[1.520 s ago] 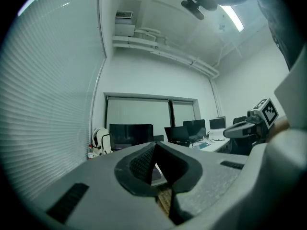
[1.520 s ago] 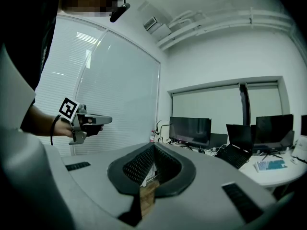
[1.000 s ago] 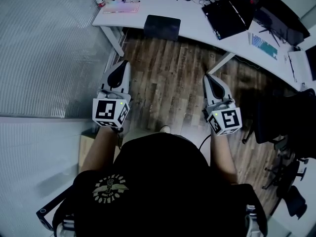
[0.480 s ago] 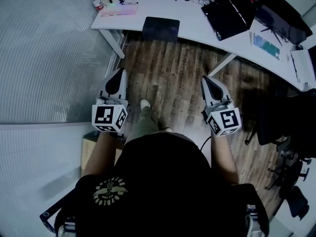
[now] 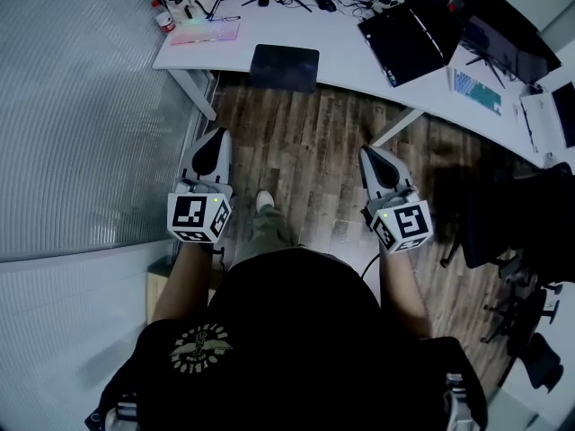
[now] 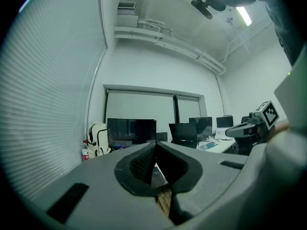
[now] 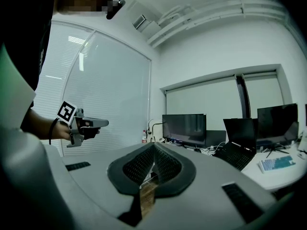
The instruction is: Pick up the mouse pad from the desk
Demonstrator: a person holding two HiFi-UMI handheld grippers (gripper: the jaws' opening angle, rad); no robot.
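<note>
Left gripper [image 5: 214,142] and right gripper [image 5: 373,155] are held clenched and empty, as the pad [image 5: 284,67] on the far desk [image 5: 352,57] is judged out of reach.

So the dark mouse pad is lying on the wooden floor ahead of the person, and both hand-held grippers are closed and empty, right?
Not quite: the head view shows the mouse pad on the white desk, at its front edge, not on the floor. The rest holds: the left hand-held gripper and the right hand-held gripper are closed and empty.
</note>
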